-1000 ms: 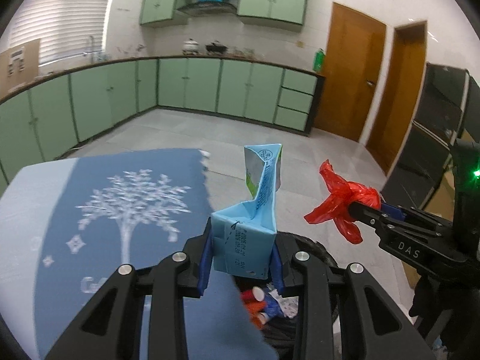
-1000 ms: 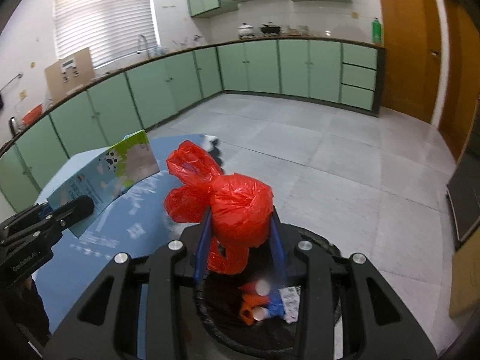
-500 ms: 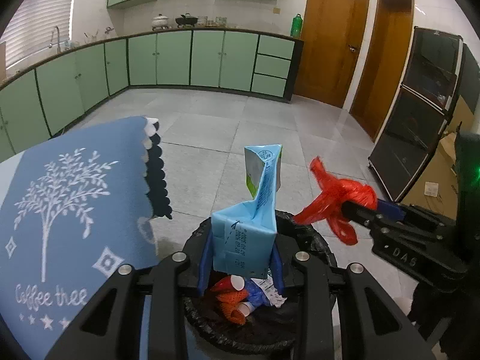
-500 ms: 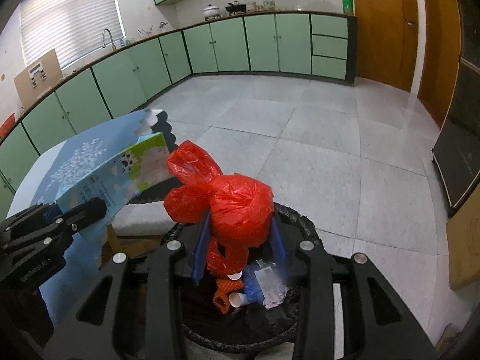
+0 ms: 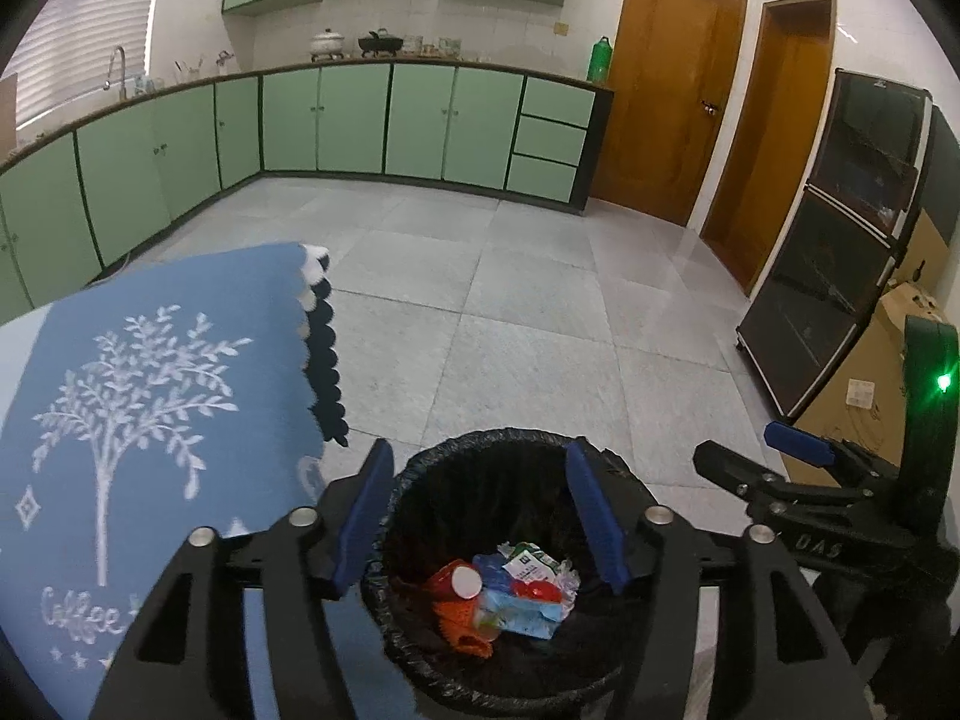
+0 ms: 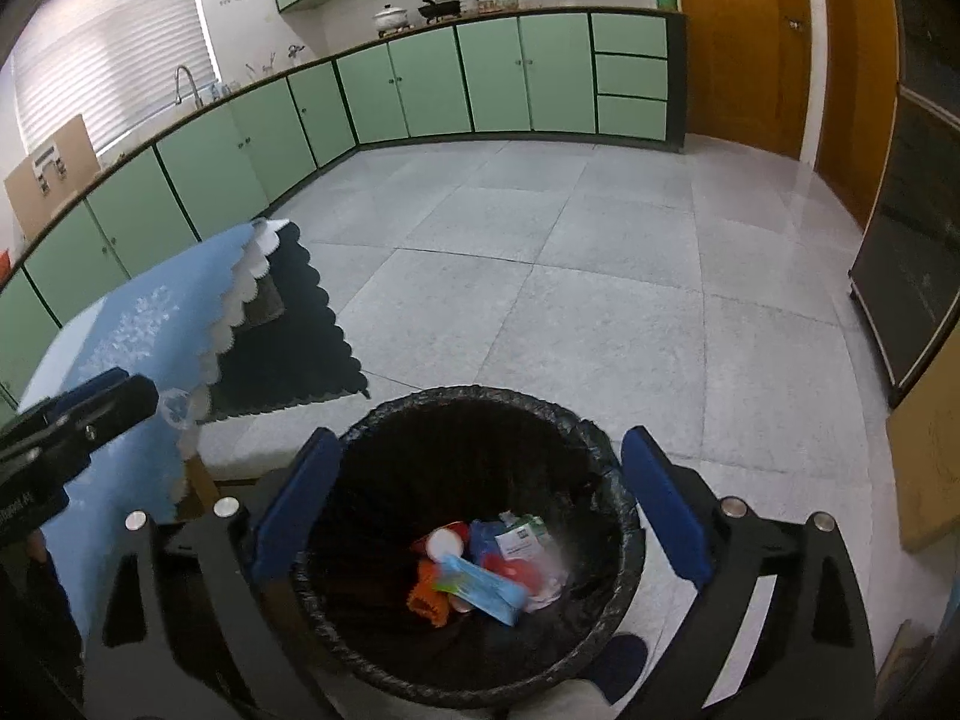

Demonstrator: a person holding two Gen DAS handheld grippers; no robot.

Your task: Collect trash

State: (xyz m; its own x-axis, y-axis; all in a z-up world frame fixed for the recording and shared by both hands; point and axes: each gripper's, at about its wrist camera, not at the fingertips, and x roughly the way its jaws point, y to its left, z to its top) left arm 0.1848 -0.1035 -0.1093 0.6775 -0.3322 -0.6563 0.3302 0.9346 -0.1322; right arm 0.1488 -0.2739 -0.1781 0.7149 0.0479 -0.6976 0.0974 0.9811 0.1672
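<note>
Both loads have left my tools since a second ago: the blue carton that sat in the left tool [image 5: 480,516] and the red bag that sat in the right tool [image 6: 480,504] now lie in the bin. My left tool's blue pads are spreading apart with nothing between them, and I look straight down through the gap into the black-lined trash bin [image 5: 414,492]. My right tool's pads are opening wider too, nothing pressed between them, framing the same bin [image 6: 618,480] from the other side.

At the bottom of the bin, toward 6 o'clock in both views, I see the blue carton [image 5: 522,609] lying flat across an orange piece [image 5: 462,633], with a small red cup [image 5: 456,582] at its 10 o'clock and a white printed wrapper [image 5: 528,561] at its 12 o'clock. The red bag [image 6: 516,570] shows only as a red patch behind the carton; I cannot make out its full shape.

Beyond the bin at 9 o'clock, the surface carries a blue cloth [image 5: 156,372] with a white tree print and a dark scalloped edge. Grey floor tiles [image 5: 540,312] run out to green cabinets [image 5: 420,120] at 12 o'clock and brown doors [image 5: 666,96] at 1 o'clock.
</note>
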